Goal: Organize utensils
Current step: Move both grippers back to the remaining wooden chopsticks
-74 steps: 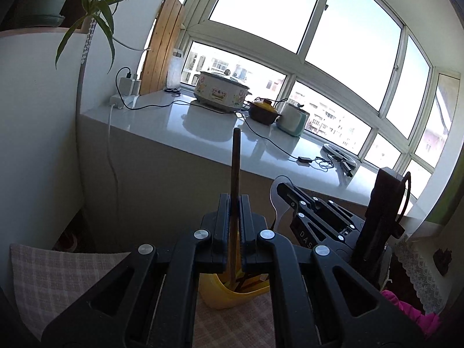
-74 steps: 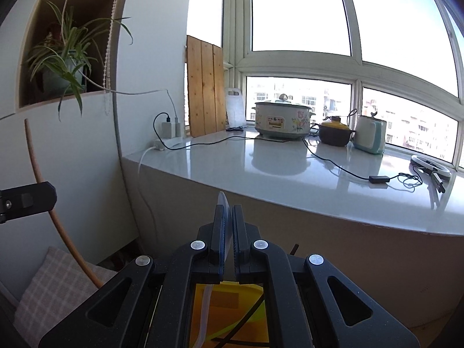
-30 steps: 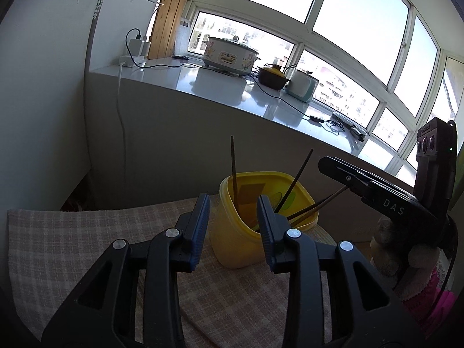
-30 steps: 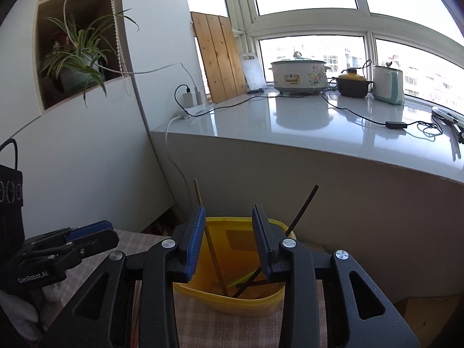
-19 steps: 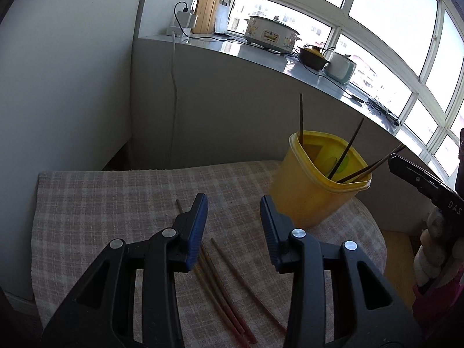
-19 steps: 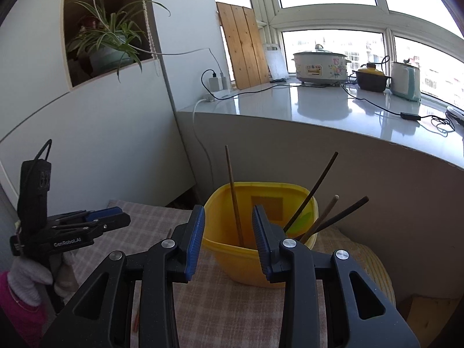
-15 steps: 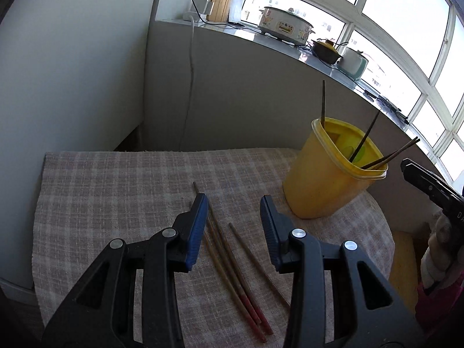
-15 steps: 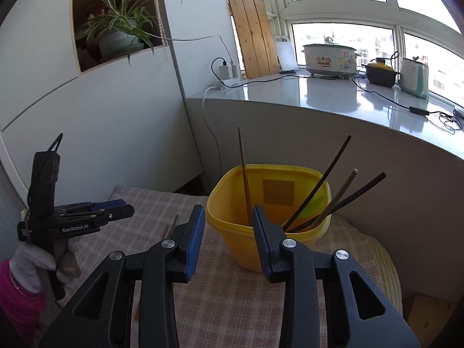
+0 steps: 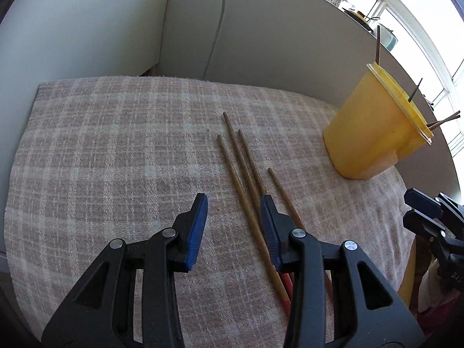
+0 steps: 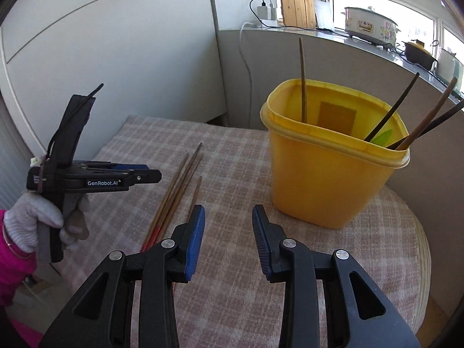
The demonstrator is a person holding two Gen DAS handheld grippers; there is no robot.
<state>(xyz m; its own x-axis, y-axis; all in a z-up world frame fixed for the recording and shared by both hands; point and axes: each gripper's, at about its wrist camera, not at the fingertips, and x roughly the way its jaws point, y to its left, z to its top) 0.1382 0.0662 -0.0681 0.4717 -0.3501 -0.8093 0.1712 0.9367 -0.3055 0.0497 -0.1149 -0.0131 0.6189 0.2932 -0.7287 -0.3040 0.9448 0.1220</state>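
Both pairs of jaws apart, holding nothing: left gripper (image 9: pixel 233 221) low over the loose chopsticks (image 9: pixel 246 171), right gripper (image 10: pixel 228 233) hovering between them and the yellow tub (image 10: pixel 327 179). Likely to pinch two sticks together, packed as closely as they lie on the checked cloth (image 9: pixel 116 150).

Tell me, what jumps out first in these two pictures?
The bright yellow plastic tub stands at the far right of the checked cloth, with several chopsticks poking out of it. Four more chopsticks lie side by side on the cloth just ahead of the left gripper, whose blue-padded fingers are spread open; the right gripper is open too.
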